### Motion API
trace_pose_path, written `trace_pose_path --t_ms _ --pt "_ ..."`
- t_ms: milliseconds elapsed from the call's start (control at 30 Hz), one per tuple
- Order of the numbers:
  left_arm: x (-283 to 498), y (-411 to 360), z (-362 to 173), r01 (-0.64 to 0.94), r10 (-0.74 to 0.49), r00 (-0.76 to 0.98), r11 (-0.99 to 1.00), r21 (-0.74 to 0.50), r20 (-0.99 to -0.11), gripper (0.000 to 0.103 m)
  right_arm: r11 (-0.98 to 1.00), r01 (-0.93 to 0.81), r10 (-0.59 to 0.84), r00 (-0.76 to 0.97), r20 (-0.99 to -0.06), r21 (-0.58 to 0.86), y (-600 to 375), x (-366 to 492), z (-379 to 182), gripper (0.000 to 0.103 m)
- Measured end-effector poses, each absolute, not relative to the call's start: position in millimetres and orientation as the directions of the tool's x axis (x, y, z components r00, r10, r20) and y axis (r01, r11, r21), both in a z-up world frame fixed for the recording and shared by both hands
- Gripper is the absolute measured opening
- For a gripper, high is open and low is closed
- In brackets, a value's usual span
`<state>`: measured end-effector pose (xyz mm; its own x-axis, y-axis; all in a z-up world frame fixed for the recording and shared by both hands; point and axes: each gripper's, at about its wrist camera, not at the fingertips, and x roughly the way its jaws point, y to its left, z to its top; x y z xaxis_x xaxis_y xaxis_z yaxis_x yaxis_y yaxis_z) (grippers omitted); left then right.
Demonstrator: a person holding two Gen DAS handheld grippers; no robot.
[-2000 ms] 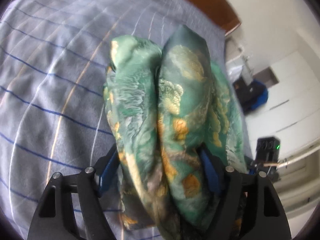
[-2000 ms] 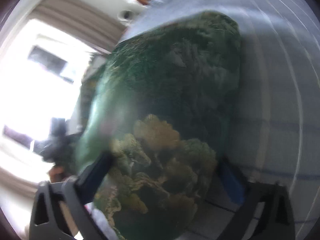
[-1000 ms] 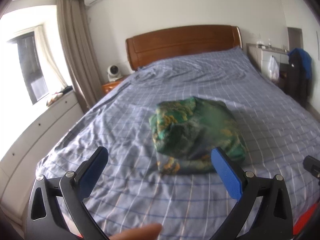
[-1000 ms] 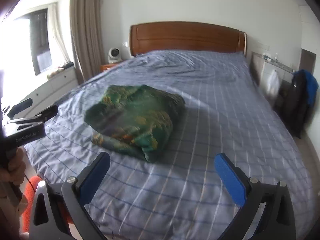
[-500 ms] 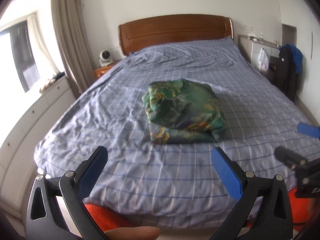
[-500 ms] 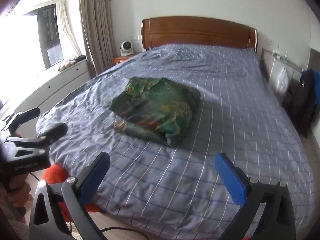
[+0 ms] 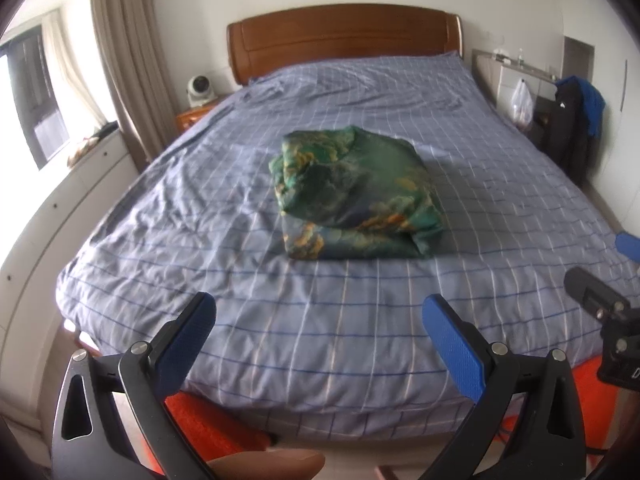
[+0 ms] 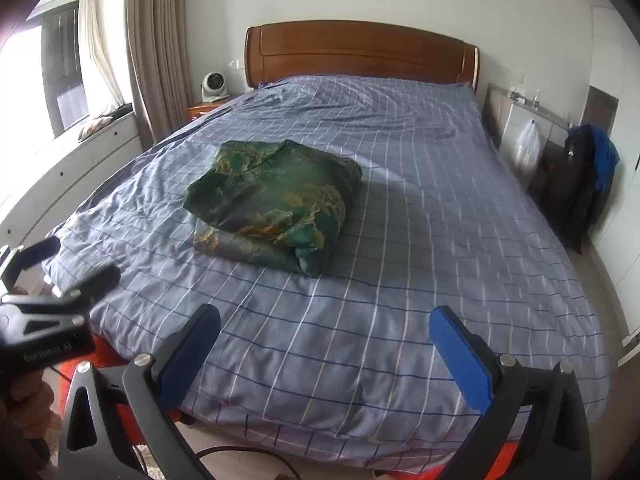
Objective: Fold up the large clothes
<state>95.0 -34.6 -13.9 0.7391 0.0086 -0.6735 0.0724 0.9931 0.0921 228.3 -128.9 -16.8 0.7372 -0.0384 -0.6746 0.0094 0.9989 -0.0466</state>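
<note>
Bottom of both frames: left gripper (image 7: 318, 320) and right gripper (image 8: 324, 330), jaws spread wide, holding nothing, well short of the bed (image 7: 360, 320). Mid-frame on the checked blue sheet: green patterned garment (image 7: 354, 196), a compact bundle, so folding looks finished. Farther up: wooden headboard (image 7: 344, 36), curtain (image 7: 120, 60) upper left.

the folded garment (image 7: 352, 196) is dark green with orange-gold and pale teal painterly patches. the bedspread (image 7: 360, 320) under it is grey-blue, checked with thin white and darker blue lines. the headboard (image 7: 344, 36) is reddish-brown wood. the curtain (image 8: 156, 52) is taupe. the left gripper (image 7: 319, 322) and right gripper (image 8: 324, 330) are black with blue finger pads (image 8: 460, 356).
</note>
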Motion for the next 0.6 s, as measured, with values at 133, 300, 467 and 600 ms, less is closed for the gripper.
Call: trace_pose_path --t_ms 133,300,467,600 --pt "95.2 -36.2 -16.4 0.075 0.011 0.730 0.993 0.096 -0.683 0.103 0.996 0.027 -0.078 0.754 -0.653 -0.089 -126.3 228.3 -12.5 0.103" --pt "95.0 -35.9 -16.1 0.076 0.003 0.723 0.994 0.084 -0.690 0.103 0.997 -0.010 -0.040 0.744 -0.667 -0.071 -118.4 231.3 -9.4 0.103" --pt "94.5 -32.9 -15.4 0.060 0.020 0.725 0.994 0.092 -0.688 0.103 0.994 -0.040 -0.035 0.747 -0.664 -0.098 -105.0 232.0 -3.8 0.103" --pt "94.4 -28.9 -14.8 0.048 0.029 0.725 0.995 0.093 -0.688 0.103 0.993 -0.046 -0.038 0.742 -0.669 -0.107 -98.5 233.9 -4.2 0.103"
